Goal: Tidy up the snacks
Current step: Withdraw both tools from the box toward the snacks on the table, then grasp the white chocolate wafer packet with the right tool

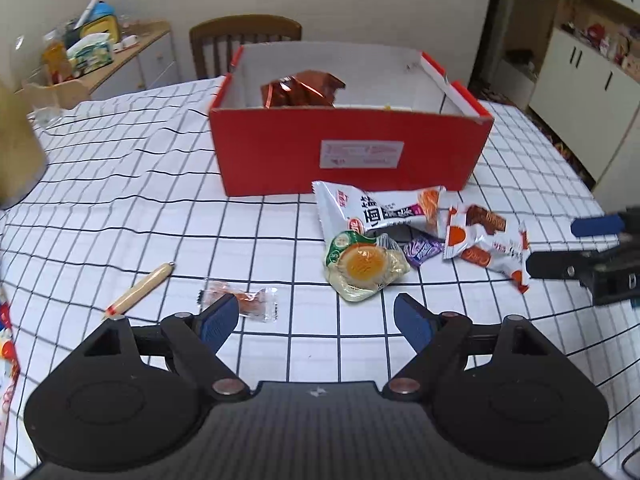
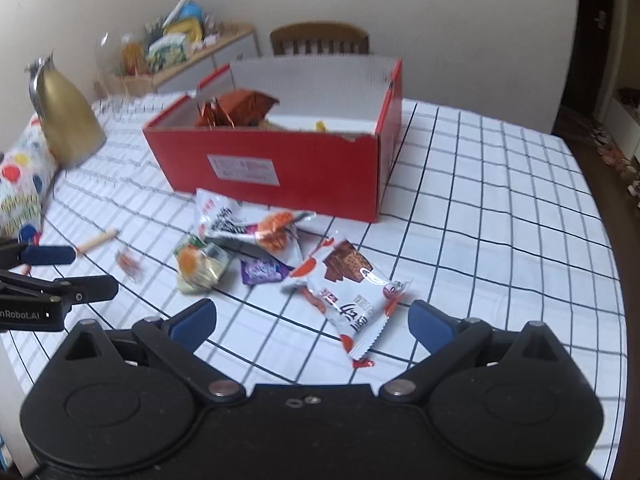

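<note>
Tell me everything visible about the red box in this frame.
The red box is open-topped cardboard with a white interior and a white label on its near wall. It stands upright on the checked tablecloth, before a wooden chair. A crumpled copper foil bag sticks up inside. A white snack packet lies at its base; contact unclear.

Even, soft indoor light, no glare; heavy fisheye bending and dark corners; right view was blurred beyond the claw, left view sharper
</note>
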`<action>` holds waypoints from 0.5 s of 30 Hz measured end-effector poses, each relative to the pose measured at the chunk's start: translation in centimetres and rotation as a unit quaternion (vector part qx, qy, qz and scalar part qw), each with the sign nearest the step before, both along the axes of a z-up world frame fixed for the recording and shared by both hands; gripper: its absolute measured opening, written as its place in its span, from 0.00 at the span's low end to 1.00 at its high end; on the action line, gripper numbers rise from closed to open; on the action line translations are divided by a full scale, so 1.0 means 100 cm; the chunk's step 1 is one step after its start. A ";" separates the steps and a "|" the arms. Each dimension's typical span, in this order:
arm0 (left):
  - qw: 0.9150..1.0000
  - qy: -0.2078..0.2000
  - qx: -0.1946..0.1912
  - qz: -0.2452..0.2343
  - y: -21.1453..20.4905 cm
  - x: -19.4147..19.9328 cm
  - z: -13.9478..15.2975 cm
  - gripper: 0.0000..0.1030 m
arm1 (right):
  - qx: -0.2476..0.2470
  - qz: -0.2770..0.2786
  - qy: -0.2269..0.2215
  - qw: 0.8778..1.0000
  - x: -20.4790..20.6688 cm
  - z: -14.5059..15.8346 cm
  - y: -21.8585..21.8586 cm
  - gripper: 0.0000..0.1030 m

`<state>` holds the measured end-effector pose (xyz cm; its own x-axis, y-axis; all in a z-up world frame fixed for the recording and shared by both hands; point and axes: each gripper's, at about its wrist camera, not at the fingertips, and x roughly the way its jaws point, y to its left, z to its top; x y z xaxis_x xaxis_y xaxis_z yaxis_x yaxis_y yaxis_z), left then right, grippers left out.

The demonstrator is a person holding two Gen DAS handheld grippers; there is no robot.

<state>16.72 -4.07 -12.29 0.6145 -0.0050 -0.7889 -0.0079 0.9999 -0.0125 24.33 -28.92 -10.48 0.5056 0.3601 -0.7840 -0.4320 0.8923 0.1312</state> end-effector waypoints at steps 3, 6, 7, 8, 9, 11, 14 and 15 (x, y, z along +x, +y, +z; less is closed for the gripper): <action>1.000 0.008 -0.002 -0.005 -0.002 0.012 -0.009 0.82 | -0.015 0.006 0.009 1.000 0.014 -0.009 0.000 0.99; 1.000 0.019 -0.006 -0.007 -0.005 0.024 -0.017 0.82 | -0.028 0.015 0.012 0.999 0.026 -0.017 0.003 0.99; 1.000 0.022 -0.008 -0.007 -0.006 0.028 -0.020 0.82 | -0.031 0.020 0.012 0.999 0.030 -0.019 0.004 0.99; 1.000 0.025 -0.011 -0.008 -0.007 0.031 -0.022 0.82 | -0.034 0.026 0.014 0.999 0.033 -0.022 0.006 0.98; 0.999 0.028 -0.015 -0.009 -0.008 0.035 -0.024 0.82 | -0.037 0.032 0.016 0.999 0.037 -0.024 0.008 0.98; 0.999 0.034 -0.020 -0.009 -0.010 0.042 -0.028 0.82 | -0.049 0.042 0.016 0.998 0.043 -0.029 0.012 0.98; 0.998 0.050 -0.031 0.005 -0.009 0.053 -0.035 0.82 | -0.065 0.058 0.016 0.996 0.051 -0.034 0.018 0.97; 0.998 0.055 -0.037 0.011 -0.008 0.057 -0.037 0.82 | -0.071 0.063 0.016 0.995 0.054 -0.035 0.020 0.97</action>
<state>22.38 -4.88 -15.97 0.5240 -0.0533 -0.8501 -0.0357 0.9958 -0.0845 29.71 -26.93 -13.96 0.4370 0.3037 -0.8467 -0.5397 0.8415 0.0233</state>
